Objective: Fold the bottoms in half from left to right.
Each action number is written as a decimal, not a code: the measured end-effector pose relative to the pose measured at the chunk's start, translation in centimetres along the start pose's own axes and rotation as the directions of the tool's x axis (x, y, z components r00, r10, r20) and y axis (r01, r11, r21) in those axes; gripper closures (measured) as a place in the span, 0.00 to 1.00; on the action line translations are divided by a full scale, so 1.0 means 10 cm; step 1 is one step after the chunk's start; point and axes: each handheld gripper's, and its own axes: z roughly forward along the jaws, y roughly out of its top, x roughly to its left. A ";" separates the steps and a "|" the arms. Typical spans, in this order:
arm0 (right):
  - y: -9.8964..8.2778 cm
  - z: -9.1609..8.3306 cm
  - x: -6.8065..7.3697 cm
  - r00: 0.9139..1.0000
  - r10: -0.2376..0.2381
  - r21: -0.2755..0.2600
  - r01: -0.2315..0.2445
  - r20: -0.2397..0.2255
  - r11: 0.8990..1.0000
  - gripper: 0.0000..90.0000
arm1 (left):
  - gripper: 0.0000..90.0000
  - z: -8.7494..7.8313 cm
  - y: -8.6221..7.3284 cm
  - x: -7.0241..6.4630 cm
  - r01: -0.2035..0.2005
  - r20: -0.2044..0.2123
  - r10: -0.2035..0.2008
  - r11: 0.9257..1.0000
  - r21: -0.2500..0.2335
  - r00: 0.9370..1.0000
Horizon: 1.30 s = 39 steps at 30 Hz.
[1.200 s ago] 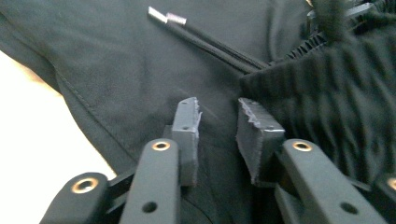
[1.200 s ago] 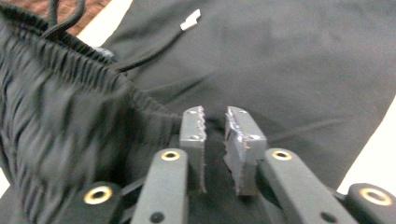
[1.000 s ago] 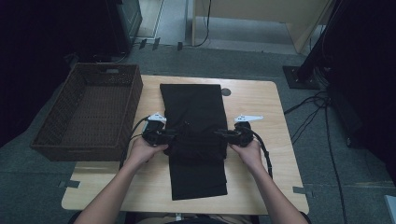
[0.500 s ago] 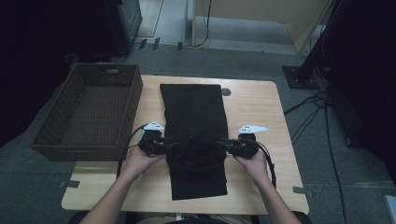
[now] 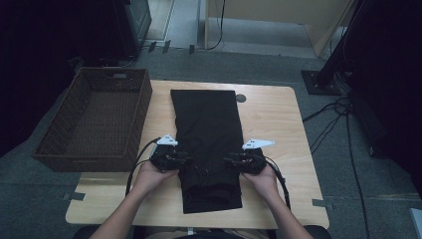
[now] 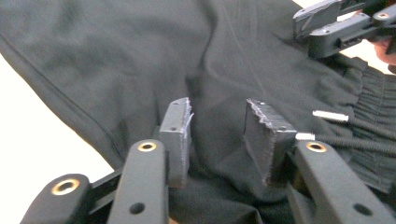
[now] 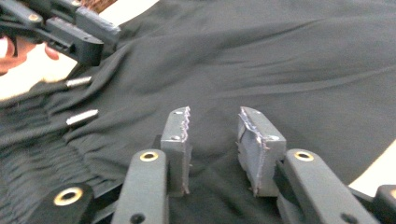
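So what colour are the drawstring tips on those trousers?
Silver drawstring tips on black trousers, clearest in the right gripper view.

Dim, soft overview; brighter, blurred close-ups

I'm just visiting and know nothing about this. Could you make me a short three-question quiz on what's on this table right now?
1. True or false: the black trousers lie inside the basket.
2. Which end of the trousers is nearer the person: A) the elastic waistband, B) the leg cuffs?
3. On which side of the trousers does the basket sit in the high view?

Key
1. False; they lie flat on the table, beside the basket.
2. A; the gathered waistband and cord tips show in the gripper views.
3. The left side.
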 end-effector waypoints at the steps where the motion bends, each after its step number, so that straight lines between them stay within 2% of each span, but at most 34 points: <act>1: 0.00 0.00 0.00 1.000 0.000 0.000 0.000 0.000 1.000 0.70 | 0.66 0.00 -0.01 -0.01 0.001 -0.005 -0.001 1.000 0.003 1.000; 2: -0.01 0.00 0.02 1.000 -0.014 0.001 0.014 0.003 1.000 0.69 | 0.63 0.01 -0.03 -0.01 -0.001 -0.019 0.001 1.000 0.003 1.000; 3: -0.05 0.01 0.08 1.000 -0.020 0.013 0.020 -0.006 1.000 0.65 | 0.55 0.01 -0.04 -0.01 -0.001 -0.026 0.002 1.000 0.012 1.000; 5: -0.07 0.02 0.11 1.000 -0.023 0.016 0.024 -0.008 1.000 0.62 | 0.48 0.02 -0.06 -0.01 -0.004 -0.042 0.004 1.000 0.012 0.999; 7: -0.11 0.02 0.16 0.998 -0.060 0.013 0.060 0.013 0.998 0.59 | 0.47 0.03 -0.05 0.01 0.010 -0.036 -0.009 1.000 0.015 0.999; 8: -0.12 0.02 0.18 0.997 -0.073 0.023 0.072 0.022 0.997 0.54 | 0.44 0.03 -0.05 0.01 0.010 -0.037 -0.010 1.000 0.012 0.999; 12: -0.14 0.02 0.17 0.998 -0.054 0.051 0.053 0.026 0.997 0.51 | 0.40 0.02 -0.05 -0.01 -0.020 -0.051 0.020 1.000 -0.006 0.999; 13: -0.14 0.02 0.18 0.996 -0.082 0.059 0.080 0.029 0.995 0.51 | 0.39 0.02 -0.05 -0.01 -0.020 -0.056 0.020 1.000 -0.009 0.998; 15: -0.13 0.02 0.20 0.995 -0.095 0.069 0.093 0.025 0.993 0.47 | 0.37 0.03 -0.04 0.00 -0.016 -0.061 0.015 1.000 -0.006 0.998; 18: -0.13 0.02 0.23 0.998 -0.066 0.106 0.066 -0.003 0.992 0.47 | 0.33 0.03 -0.03 -0.01 -0.009 -0.063 0.009 1.000 -0.002 0.998; 23: -0.12 0.03 0.25 0.998 -0.046 0.135 0.050 -0.037 0.990 0.48 | 0.27 0.05 -0.01 -0.01 -0.006 -0.060 0.007 1.000 0.003 0.998; 25: -0.13 0.03 0.23 0.998 -0.044 0.122 0.049 -0.041 0.991 0.48 | 0.27 0.06 -0.01 0.00 -0.010 -0.064 0.010 1.000 0.005 0.998; 27: -0.11 0.00 0.21 0.999 -0.048 0.082 0.049 -0.020 0.995 0.48 | 0.28 0.06 -0.01 0.02 -0.001 -0.069 0.002 1.000 0.004 0.998; 31: -0.10 -0.02 0.18 0.999 -0.047 0.054 0.047 -0.002 0.997 0.49 | 0.29 0.04 0.01 0.04 -0.008 -0.072 0.008 1.000 0.002 0.997; 36: -0.06 -0.03 0.11 0.999 -0.030 -0.008 0.031 0.043 0.999 0.52 | 0.37 0.06 0.09 0.12 0.014 -0.088 -0.015 1.000 -0.014 0.996; 39: 0.00 0.00 0.05 0.998 -0.032 -0.002 0.032 0.062 0.999 0.52 | 0.41 0.11 0.12 0.16 0.007 -0.101 -0.008 1.000 -0.009 0.995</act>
